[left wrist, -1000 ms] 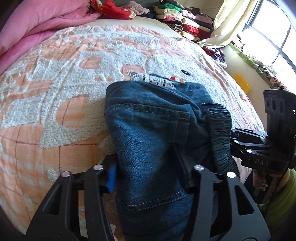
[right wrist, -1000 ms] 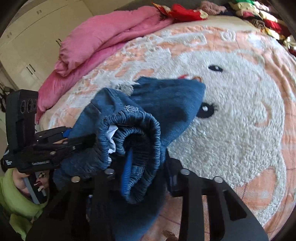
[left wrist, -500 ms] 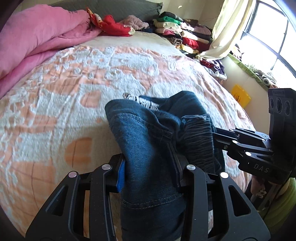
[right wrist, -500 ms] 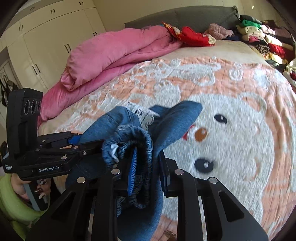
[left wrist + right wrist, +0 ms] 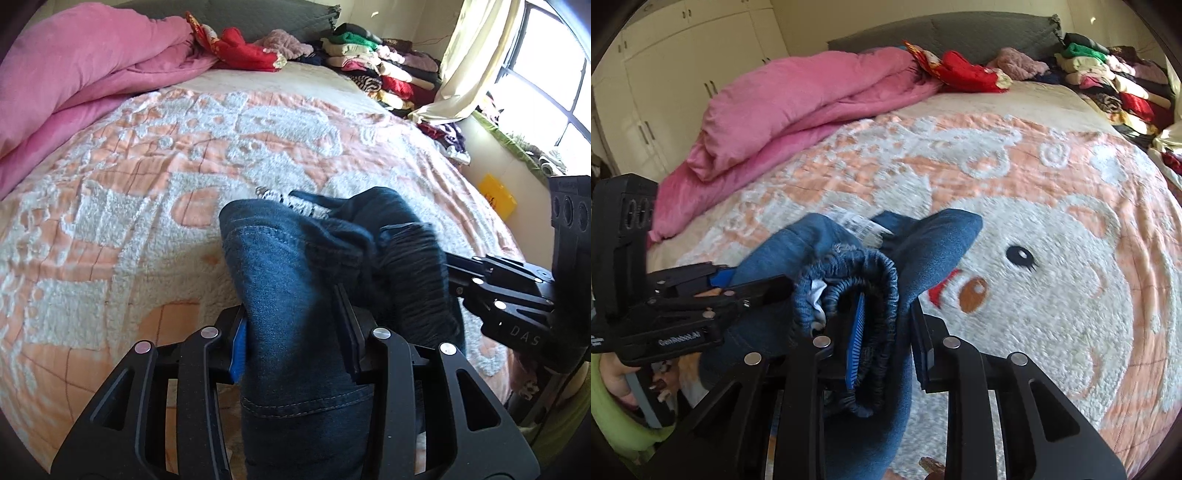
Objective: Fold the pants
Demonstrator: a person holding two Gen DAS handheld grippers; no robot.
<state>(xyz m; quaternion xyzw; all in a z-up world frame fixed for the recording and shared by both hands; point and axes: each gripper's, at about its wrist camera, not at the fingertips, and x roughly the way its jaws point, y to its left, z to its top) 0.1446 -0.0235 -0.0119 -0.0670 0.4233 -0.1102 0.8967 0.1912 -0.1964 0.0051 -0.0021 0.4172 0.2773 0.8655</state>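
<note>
The folded dark blue denim pants (image 5: pixel 295 280) hang bundled between both grippers, lifted above the bed. My left gripper (image 5: pixel 295 332) is shut on the denim fold. My right gripper (image 5: pixel 886 317) is shut on the elastic waistband (image 5: pixel 882 280). The right gripper also shows in the left wrist view (image 5: pixel 454 273), gripping the ribbed waistband from the right. The left gripper shows in the right wrist view (image 5: pixel 764 284), clamped on the pants from the left. A white label (image 5: pixel 857 221) sticks out of the top.
A peach and white bear-pattern blanket (image 5: pixel 1052 258) covers the bed below. A pink duvet (image 5: pixel 798 103) lies along the far left. Stacked folded clothes (image 5: pixel 380 70) sit at the far right by the curtain and window. White wardrobe doors (image 5: pixel 683 74) stand behind.
Both grippers have lifted the pants up and back off the blanket; the bundle now hangs free and more of the bed shows.
</note>
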